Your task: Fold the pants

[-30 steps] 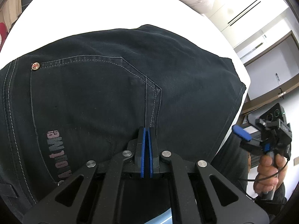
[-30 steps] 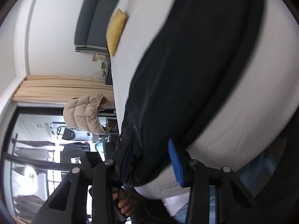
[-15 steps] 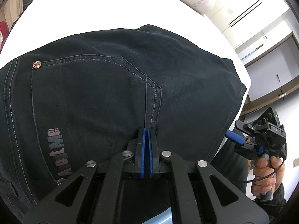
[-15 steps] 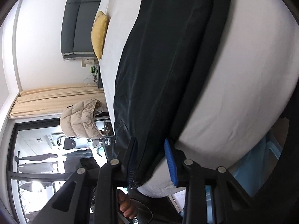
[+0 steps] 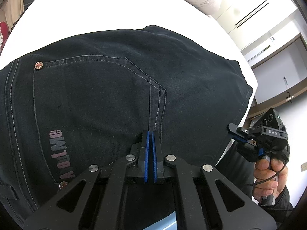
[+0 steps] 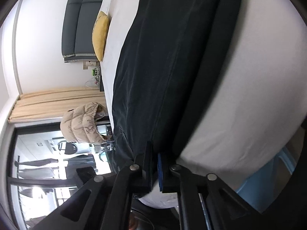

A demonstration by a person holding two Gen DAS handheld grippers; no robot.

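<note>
**Both grippers at the near edge of the pants**

The dark pants (image 5: 119,99) lie spread on the white bed (image 5: 107,11). The left gripper (image 5: 150,149) has its jaws pressed together at the near edge by the pocket seam; whether cloth sits between them cannot be told. The right gripper (image 6: 154,164) has its jaws nearly closed, pinching the pants' near hem at the mattress edge. A yellow cushion (image 6: 100,36) lies far left beside a grey headboard (image 6: 78,25).

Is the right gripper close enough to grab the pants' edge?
Probably yes. The right gripper already sits at the near edge of the pants on the bed, its jaws nearly shut around the fabric, with nothing between them.
</note>
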